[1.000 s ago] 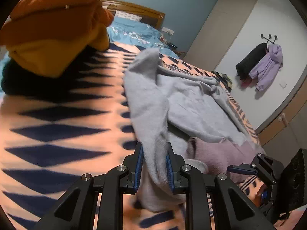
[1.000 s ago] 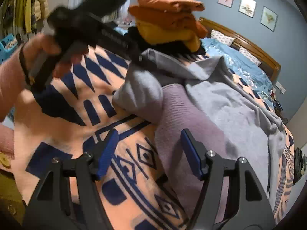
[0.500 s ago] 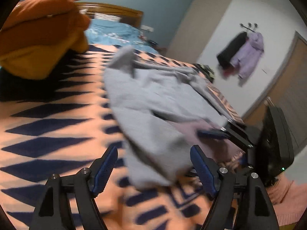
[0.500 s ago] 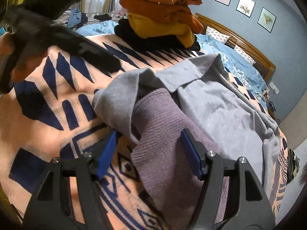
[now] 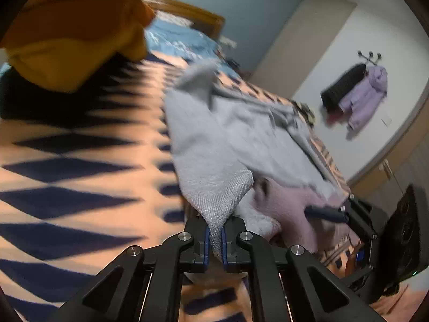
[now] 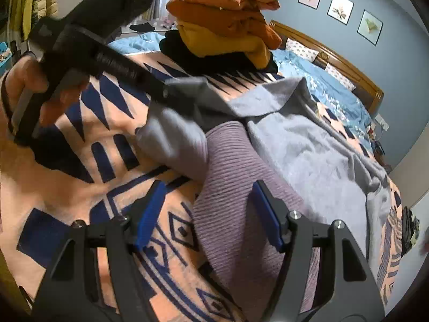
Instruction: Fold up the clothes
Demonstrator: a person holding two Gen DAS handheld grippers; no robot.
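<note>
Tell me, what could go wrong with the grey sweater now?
The left gripper pinches only a small corner of the grey sweater, so it might slip out. The purple sweater lies partly under the grey one and could get dragged along. The right gripper is open over it, so nothing holds it down.

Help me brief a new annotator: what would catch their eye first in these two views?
Probably the left gripper, shut on a ribbed corner of the grey garment sprawled across the orange-and-navy patterned blanket. Next, the right gripper, open, its jaws either side of a ribbed mauve garment. Behind stands a folded stack of orange, mustard and black clothes.
</note>
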